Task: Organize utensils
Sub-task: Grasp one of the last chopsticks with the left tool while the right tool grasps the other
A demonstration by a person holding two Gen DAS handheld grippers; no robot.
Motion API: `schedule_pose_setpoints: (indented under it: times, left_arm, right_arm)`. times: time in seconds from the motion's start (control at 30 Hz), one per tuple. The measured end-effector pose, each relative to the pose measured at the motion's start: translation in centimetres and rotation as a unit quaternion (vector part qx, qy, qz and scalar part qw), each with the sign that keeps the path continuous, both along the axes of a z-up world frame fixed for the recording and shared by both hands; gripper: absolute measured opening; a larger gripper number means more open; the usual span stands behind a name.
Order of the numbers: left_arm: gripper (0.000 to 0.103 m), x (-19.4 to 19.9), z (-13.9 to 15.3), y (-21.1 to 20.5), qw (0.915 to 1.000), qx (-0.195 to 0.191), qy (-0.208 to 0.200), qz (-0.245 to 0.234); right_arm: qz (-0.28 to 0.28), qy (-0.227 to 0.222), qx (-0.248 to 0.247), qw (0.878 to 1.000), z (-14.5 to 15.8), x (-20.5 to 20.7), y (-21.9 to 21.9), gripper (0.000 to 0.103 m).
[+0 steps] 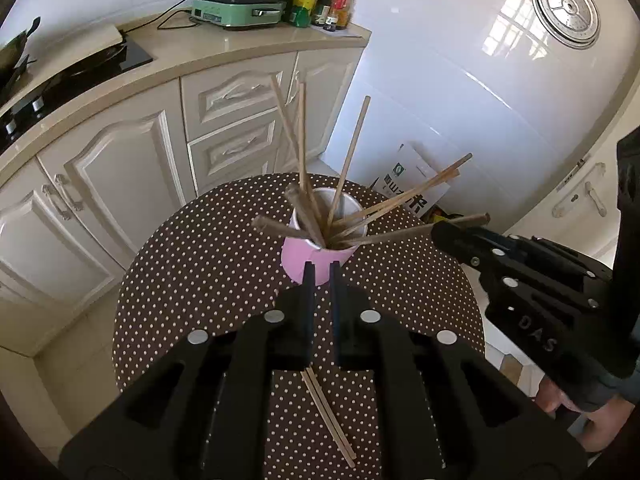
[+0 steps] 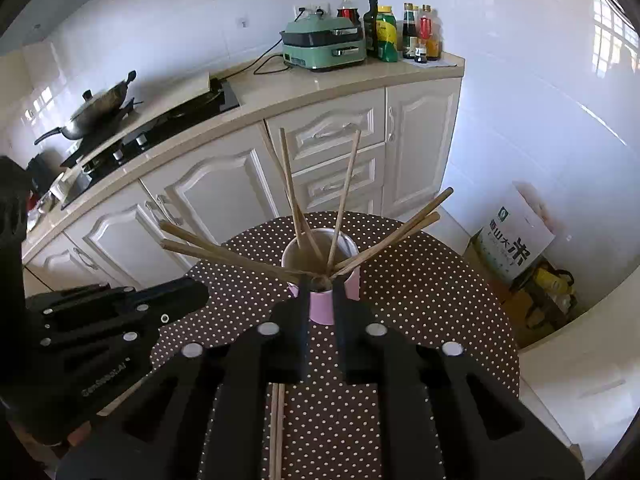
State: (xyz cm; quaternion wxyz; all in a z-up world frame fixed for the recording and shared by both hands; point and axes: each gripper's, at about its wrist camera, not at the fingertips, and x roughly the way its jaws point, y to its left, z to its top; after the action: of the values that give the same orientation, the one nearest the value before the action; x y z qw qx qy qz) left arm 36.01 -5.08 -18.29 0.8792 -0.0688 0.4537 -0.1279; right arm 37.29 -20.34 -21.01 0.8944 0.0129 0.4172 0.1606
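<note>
A pink cup (image 1: 308,258) with a white inside stands on the round brown polka-dot table (image 1: 208,272), with several wooden chopsticks (image 1: 352,160) fanned out of it. Two loose chopsticks (image 1: 328,412) lie flat on the table under my left gripper (image 1: 321,270), whose fingers stand a narrow gap apart with nothing between them, just in front of the cup. My right gripper (image 2: 320,284) is also narrowly open and empty, close in front of the cup (image 2: 322,304). The loose pair (image 2: 276,428) shows below it. Each gripper appears in the other's view (image 1: 440,232) (image 2: 196,288).
Cream kitchen cabinets and a beige counter (image 2: 280,96) stand behind the table, with a stove and wok (image 2: 96,108), a green appliance (image 2: 324,46) and bottles (image 2: 400,36). A rice bag (image 2: 512,236) leans on the white tiled wall at the right.
</note>
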Motion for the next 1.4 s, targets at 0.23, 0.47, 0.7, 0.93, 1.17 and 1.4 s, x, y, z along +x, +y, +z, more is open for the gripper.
schedule_pose_setpoints:
  times: [0.23, 0.47, 0.7, 0.93, 1.17, 1.4]
  left_arm:
    - [0.054, -1.5, 0.3, 1.4, 0.9999, -0.004, -0.006, 0.011]
    - [0.054, -2.6, -1.2, 3.0, 0.9992, -0.013, 0.018, 0.034]
    - [0.056, -3.5, -5.3, 4.5, 0.9948, -0.016, 0.081, 0.06]
    - [0.056, -4.1, -8.5, 5.6, 0.9897, -0.022, 0.121, 0.073]
    - [0.056, -3.5, -10.7, 6.6, 0.985, -0.035, 0.147, 0.084]
    - [0.056, -2.8, -12.5, 7.0, 0.9801, -0.051, 0.167, 0.095]
  right_arm:
    - [-0.005, -0.005, 0.009, 1.0, 0.5, -1.5, -0.1, 0.024]
    - [0.0, 0.022, 0.011, 1.0, -1.2, -2.9, 0.3, 0.024]
    - [0.023, 0.082, 0.02, 0.996, -4.9, -3.8, 1.8, 0.024]
    - [0.046, 0.154, 0.014, 0.987, -9.4, -2.8, 3.4, 0.024]
    - [0.05, 0.228, 0.019, 0.972, -13.7, -0.3, 4.6, 0.014]
    - [0.055, 0.258, 0.008, 0.964, -16.1, 2.0, 5.8, 0.011]
